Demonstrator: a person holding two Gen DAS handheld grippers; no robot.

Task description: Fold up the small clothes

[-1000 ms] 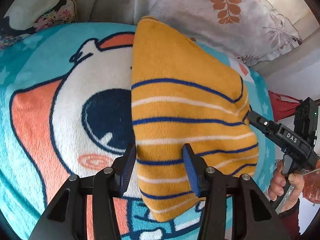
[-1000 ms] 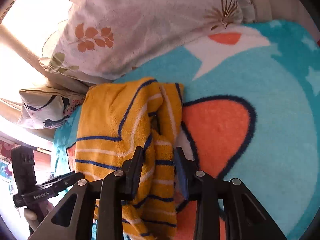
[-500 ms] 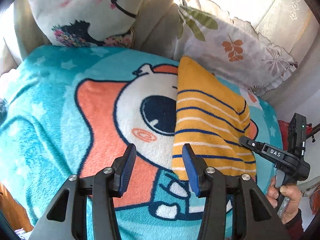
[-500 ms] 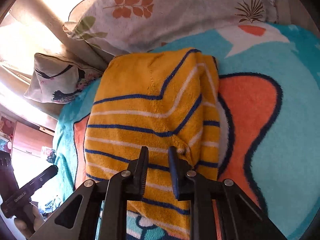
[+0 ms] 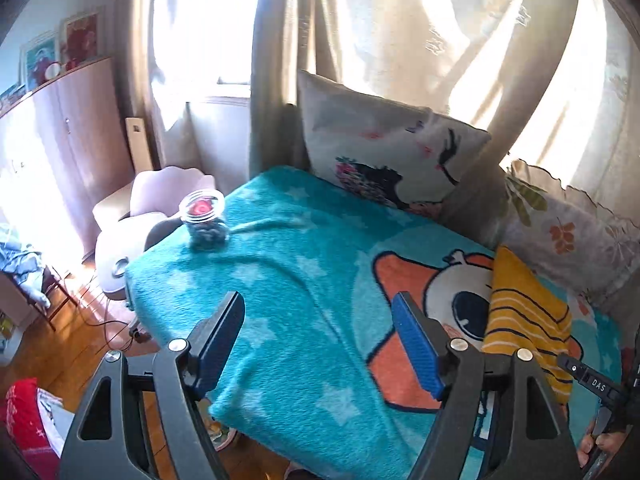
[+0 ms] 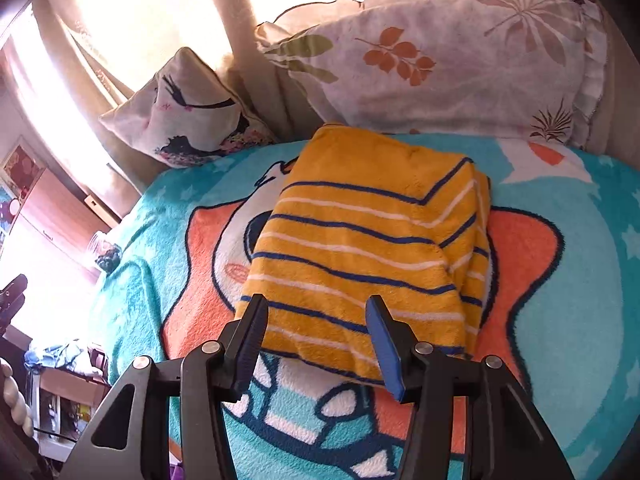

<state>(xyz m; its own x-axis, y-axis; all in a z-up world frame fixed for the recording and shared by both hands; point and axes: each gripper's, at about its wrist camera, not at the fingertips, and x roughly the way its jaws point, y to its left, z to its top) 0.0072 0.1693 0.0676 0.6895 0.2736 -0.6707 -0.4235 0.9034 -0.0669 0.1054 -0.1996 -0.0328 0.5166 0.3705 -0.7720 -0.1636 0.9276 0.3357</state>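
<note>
Since a second ago your left gripper (image 5: 318,344) has pulled up and well away from the yellow striped garment (image 6: 368,248), and your right gripper (image 6: 318,344), which was pinched nearly closed on its near edge half a second back, now stands with its jaws spread wide and nothing between them. Both sets of fingers are open and empty. You look to be at the end of a fold: the garment lies as a compact, layered rectangle on the teal cartoon blanket (image 6: 572,320), its far edge just beside the leaf-print pillow (image 6: 440,52) and its near edge lying just beyond your right fingertips, apart from them as far as the view shows. From the left wrist view the garment (image 5: 524,320) sits off to the right of your fingers, well apart, with bare blanket (image 5: 288,280) between the pads. A glass jar (image 5: 204,220) stands at the blanket's far left corner, well clear of the garment. Your next move, as I judge it, is either one more fold or setting this piece aside; the right-hand edge shows loose layers peeking out, so if you fold again, catch all layers together.
</note>
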